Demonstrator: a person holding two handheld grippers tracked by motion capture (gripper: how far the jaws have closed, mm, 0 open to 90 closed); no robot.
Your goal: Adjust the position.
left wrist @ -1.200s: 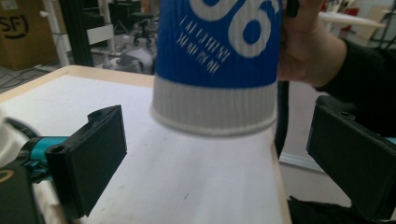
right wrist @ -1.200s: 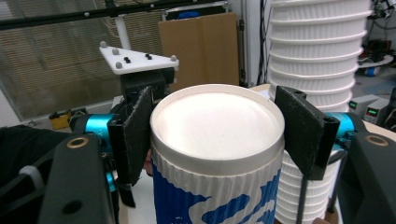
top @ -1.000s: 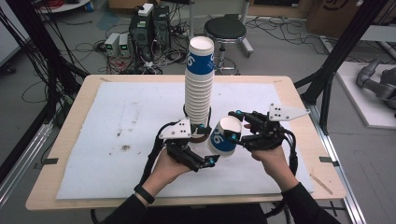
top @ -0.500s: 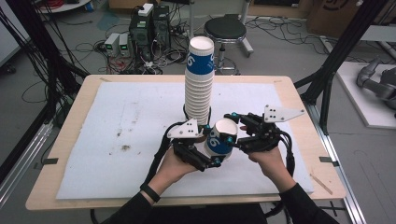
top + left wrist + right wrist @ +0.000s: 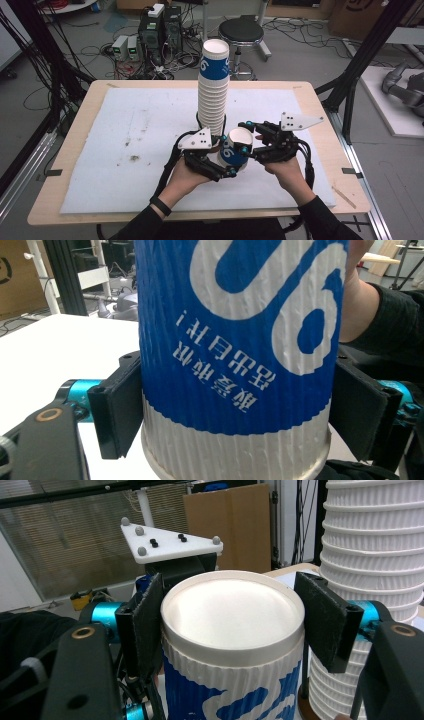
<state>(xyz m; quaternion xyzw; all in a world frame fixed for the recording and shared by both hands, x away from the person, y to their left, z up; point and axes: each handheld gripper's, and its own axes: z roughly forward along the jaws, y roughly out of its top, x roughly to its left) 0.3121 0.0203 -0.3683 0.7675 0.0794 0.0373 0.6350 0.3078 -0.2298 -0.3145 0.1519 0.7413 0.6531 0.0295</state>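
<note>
Blue-and-white ribbed paper cup (image 5: pixel 234 149) held tilted above the white mat (image 5: pixel 100 150), just in front of the tall cup stack (image 5: pixel 212 95). Right gripper (image 5: pixel 248 140) clamped on the cup near its closed base, pads against its sides. Left gripper (image 5: pixel 226 167) jaws have just been closing; cup between them, both pads touching its wall lower down.

We see a tall stack of cups (image 5: pixel 214 90) standing on the white table (image 5: pixel 125 130), a single blue and white cup (image 5: pixel 235 148) tipped just in front of it, our left gripper (image 5: pixel 220 167) closing onto one end, our right gripper (image 5: pixel 248 145) clamping the other, both hands low.
</note>
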